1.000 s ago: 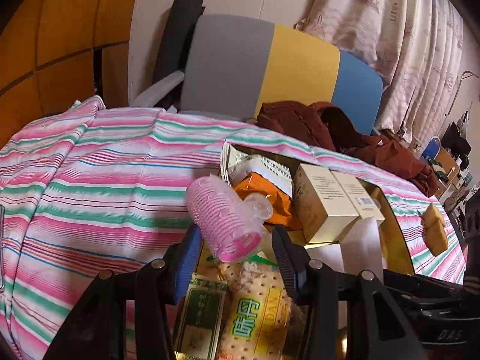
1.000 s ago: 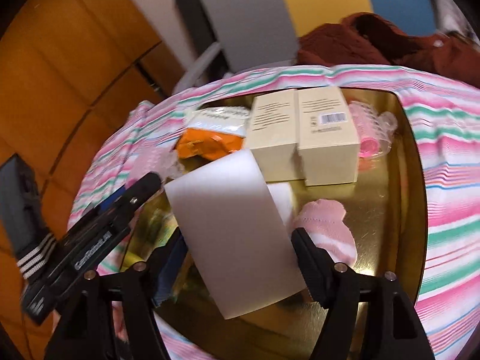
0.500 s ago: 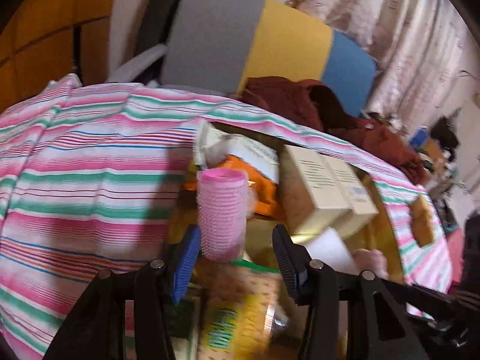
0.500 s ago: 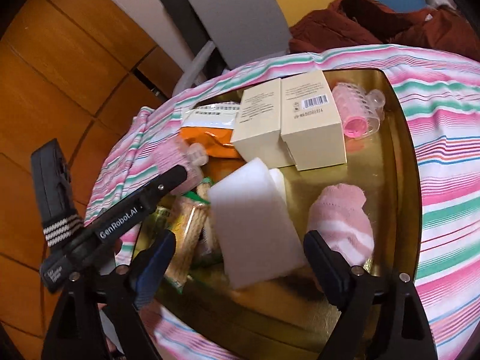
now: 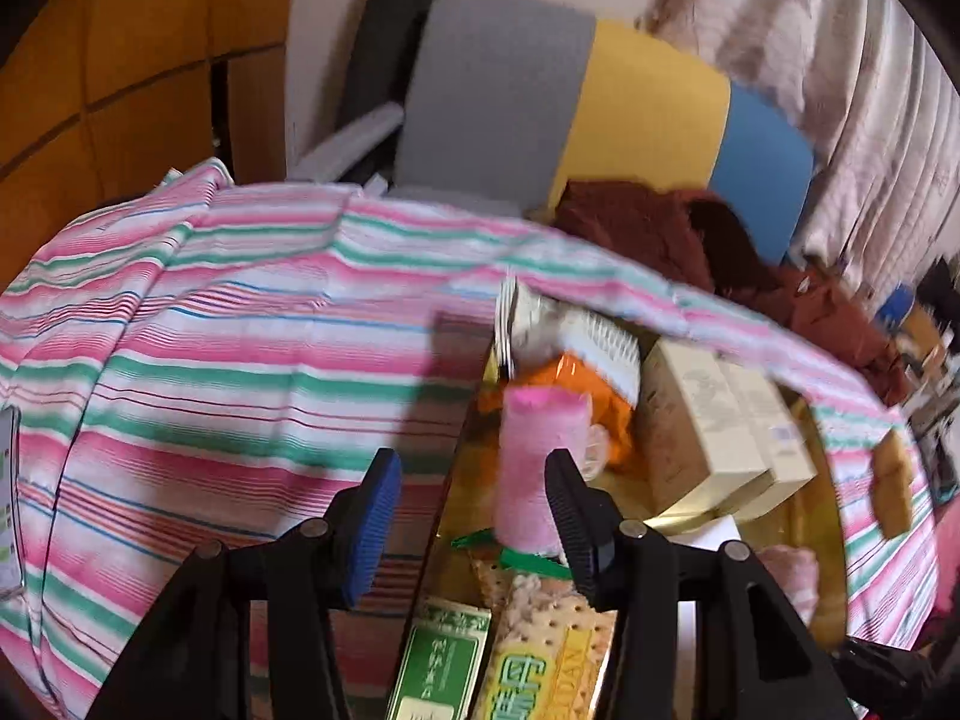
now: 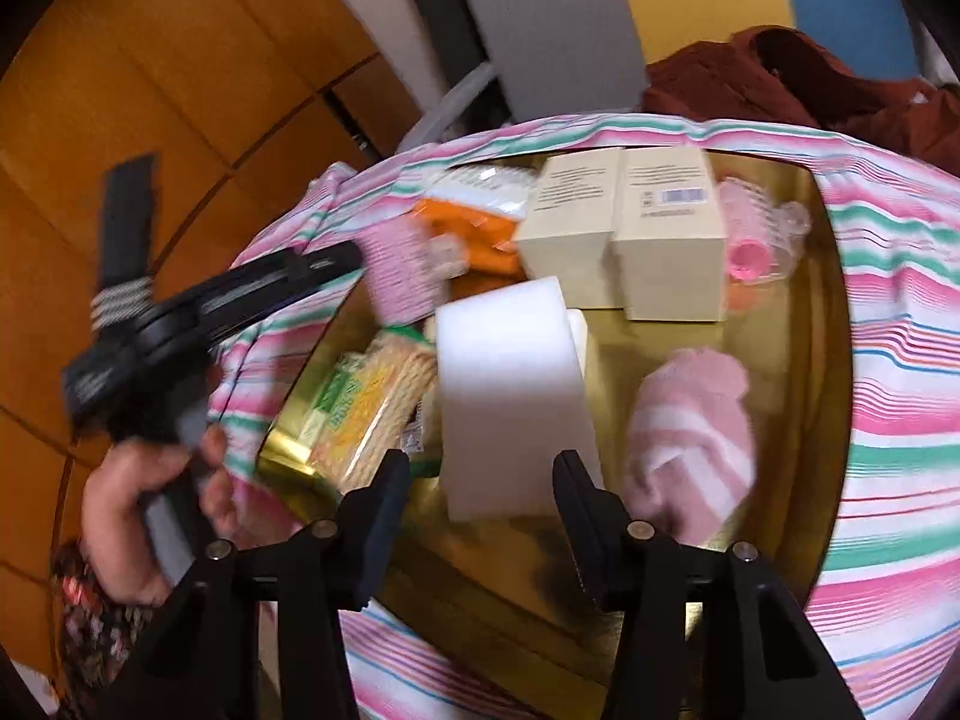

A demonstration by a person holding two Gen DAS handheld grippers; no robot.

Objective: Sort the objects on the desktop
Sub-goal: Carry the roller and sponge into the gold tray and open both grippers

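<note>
A gold tray (image 6: pixel 798 420) on the striped cloth holds two cream boxes (image 6: pixel 618 240), a white foam block (image 6: pixel 510 396), a pink sock (image 6: pixel 696 432), cracker packs (image 6: pixel 366 402), an orange packet (image 6: pixel 474 222) and a pink hair roller (image 6: pixel 756 234). My left gripper (image 5: pixel 468 516) is open; another pink hair roller (image 5: pixel 537 468) stands free beside its right finger, over the tray's left end. My right gripper (image 6: pixel 480 504) is open and empty, above the near end of the foam block.
The striped cloth (image 5: pixel 210 348) covers the surface around the tray (image 5: pixel 822 546). A grey, yellow and blue cushion (image 5: pixel 600 96) and dark red clothing (image 5: pixel 690 228) lie behind. A brown block (image 5: pixel 894 480) sits on the cloth at the right. The left hand and its gripper (image 6: pixel 198 312) show left of the tray.
My left gripper let go of the pink hair roller, which tipped upright, and the gripper drew left. My right gripper released the white foam block and pulled back and up.
</note>
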